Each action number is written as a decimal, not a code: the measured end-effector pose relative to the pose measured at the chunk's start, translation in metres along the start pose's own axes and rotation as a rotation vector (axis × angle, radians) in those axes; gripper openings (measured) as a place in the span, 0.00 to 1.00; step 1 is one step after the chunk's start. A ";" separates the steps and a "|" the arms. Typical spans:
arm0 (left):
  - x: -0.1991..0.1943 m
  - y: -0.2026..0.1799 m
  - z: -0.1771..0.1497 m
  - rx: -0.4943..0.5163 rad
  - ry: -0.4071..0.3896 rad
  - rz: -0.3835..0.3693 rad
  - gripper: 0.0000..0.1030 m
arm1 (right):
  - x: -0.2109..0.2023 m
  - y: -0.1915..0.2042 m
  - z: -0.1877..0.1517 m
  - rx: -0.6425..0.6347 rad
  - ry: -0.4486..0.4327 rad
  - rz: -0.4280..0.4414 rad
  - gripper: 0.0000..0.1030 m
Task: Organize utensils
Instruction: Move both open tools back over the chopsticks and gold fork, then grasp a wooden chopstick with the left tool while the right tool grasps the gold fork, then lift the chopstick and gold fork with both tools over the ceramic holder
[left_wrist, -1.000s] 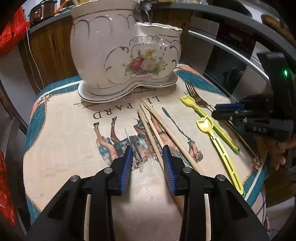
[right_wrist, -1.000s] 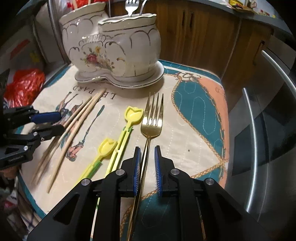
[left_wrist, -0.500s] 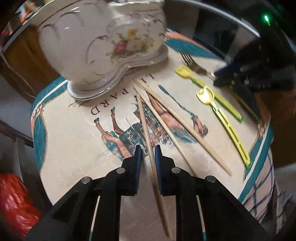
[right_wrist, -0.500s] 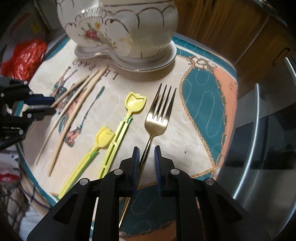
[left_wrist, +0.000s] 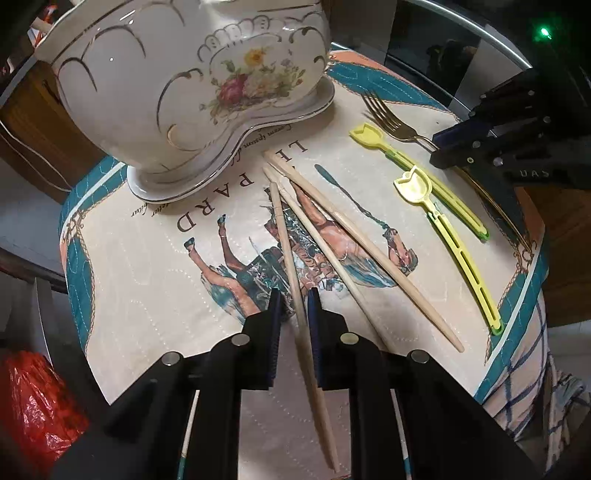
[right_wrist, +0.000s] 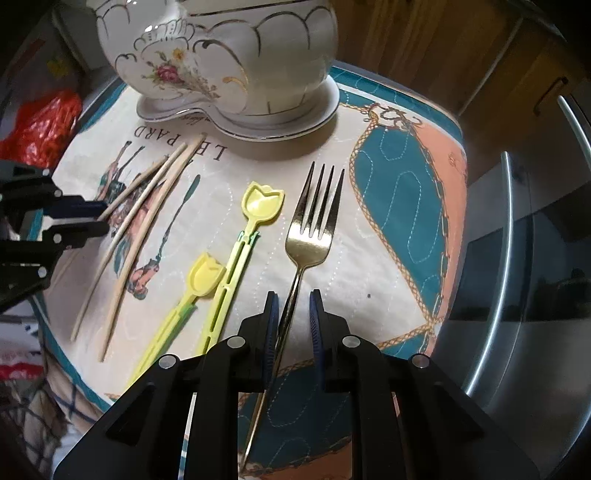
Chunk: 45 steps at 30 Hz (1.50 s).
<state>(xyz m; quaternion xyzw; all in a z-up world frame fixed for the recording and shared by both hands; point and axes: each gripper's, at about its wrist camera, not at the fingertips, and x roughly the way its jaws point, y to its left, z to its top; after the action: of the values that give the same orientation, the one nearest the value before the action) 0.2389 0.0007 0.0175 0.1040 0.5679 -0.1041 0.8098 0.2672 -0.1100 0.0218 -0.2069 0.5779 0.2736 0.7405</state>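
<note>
Left wrist view showed your left gripper (left_wrist: 292, 301) nearest, its blue-padded jaws pinched narrowly around one wooden chopstick (left_wrist: 291, 258), which ran from below the fingers away toward the holder. Just right of it lay two more chopsticks (left_wrist: 354, 240), fanning out from a shared far end on the printed cloth (left_wrist: 147, 266). Farther right sat two yellow tulip-headed plastic spoons (left_wrist: 443, 206), and beyond them the gold fork (left_wrist: 384, 118), whose handle passed under your right gripper (left_wrist: 443, 147). At the far side stood the white floral ceramic utensil holder (left_wrist: 192, 81) on its matching saucer. In the right wrist view, your right gripper (right_wrist: 293, 310) straddled the fork's (right_wrist: 314, 221) thin handle with jaws nearly closed; you could not tell whether the pads actually pressed it. The fork lay flat, tines pointing away toward the holder (right_wrist: 229, 55), with the yellow spoons (right_wrist: 236, 243) just to its left and the chopsticks (right_wrist: 147, 206) farther left beside your left gripper (right_wrist: 88, 218).
</note>
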 end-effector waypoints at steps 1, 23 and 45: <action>-0.001 0.000 -0.002 -0.003 -0.003 -0.003 0.12 | 0.000 -0.001 0.000 0.007 -0.001 0.002 0.17; -0.039 0.046 -0.064 -0.213 -0.276 -0.101 0.04 | -0.022 -0.035 -0.023 0.215 -0.204 0.193 0.06; -0.132 0.048 -0.050 -0.263 -0.637 -0.142 0.04 | -0.101 -0.013 -0.020 0.157 -0.511 0.212 0.06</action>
<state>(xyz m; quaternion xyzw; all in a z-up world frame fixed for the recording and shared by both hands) 0.1638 0.0674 0.1278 -0.0786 0.3013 -0.1131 0.9435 0.2422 -0.1492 0.1150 -0.0118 0.4105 0.3469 0.8432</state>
